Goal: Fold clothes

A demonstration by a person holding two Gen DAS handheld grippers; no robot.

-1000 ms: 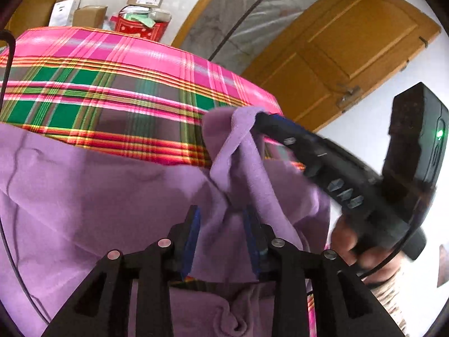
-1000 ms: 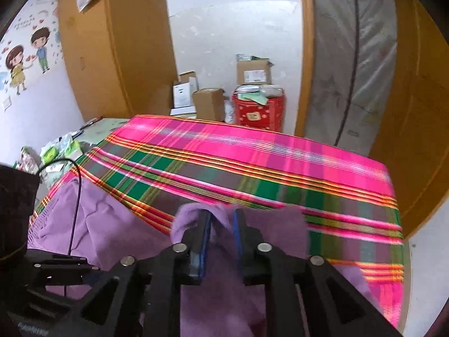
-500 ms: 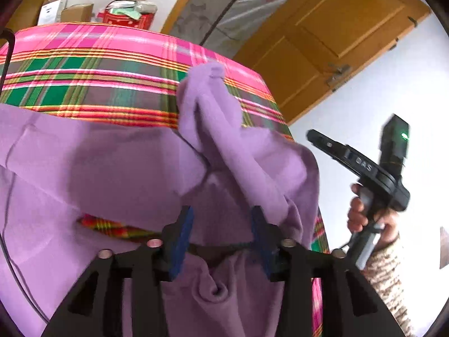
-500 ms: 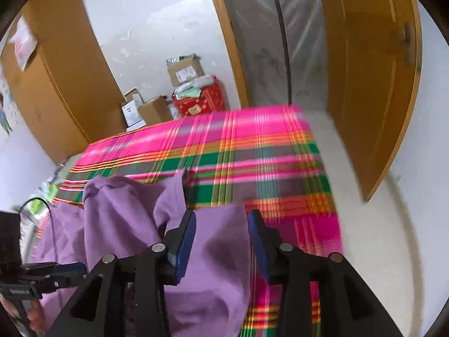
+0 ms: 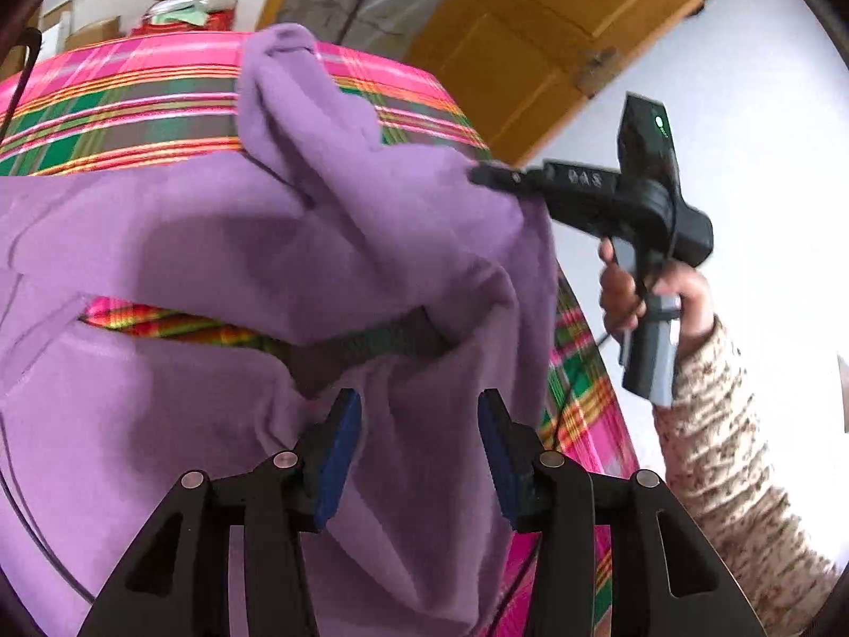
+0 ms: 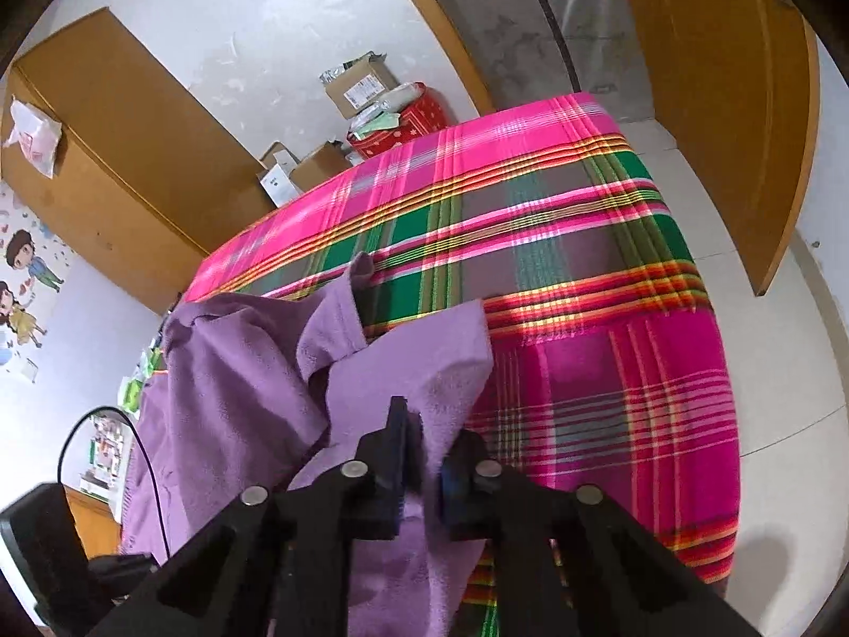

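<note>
Plaid cloth [image 6: 557, 244] in pink, green and orange stripes covers the whole tabletop, hanging over its right edge in the right wrist view. On it lies the purple garment [image 5: 185, 244], a soft fleece-like piece that spreads over the near and left part of the tabletop, bunched into loose folds, with one narrow part [image 5: 281, 79] reaching toward the far edge and a strip of plaid showing through a gap between its layers. Beyond the far edge stand cardboard boxes [image 6: 355, 85] and a red box [image 6: 408, 125] against a white wall, with wooden doors to either side. The right gripper [image 6: 422, 456] has just been closing, and its blue pads now pinch a raised fold of the purple garment near the right edge of the tabletop; in the left wrist view its black tip meets the cloth's right-hand edge, and a hand [image 5: 647, 292] in a speckled knit sleeve [image 5: 727, 456] holds its handle. The left gripper [image 5: 419, 451] stands apart at a medium width over the near part of the garment, with purple cloth lying between and below its blue pads [image 5: 339, 451], which do not press on it.
</note>
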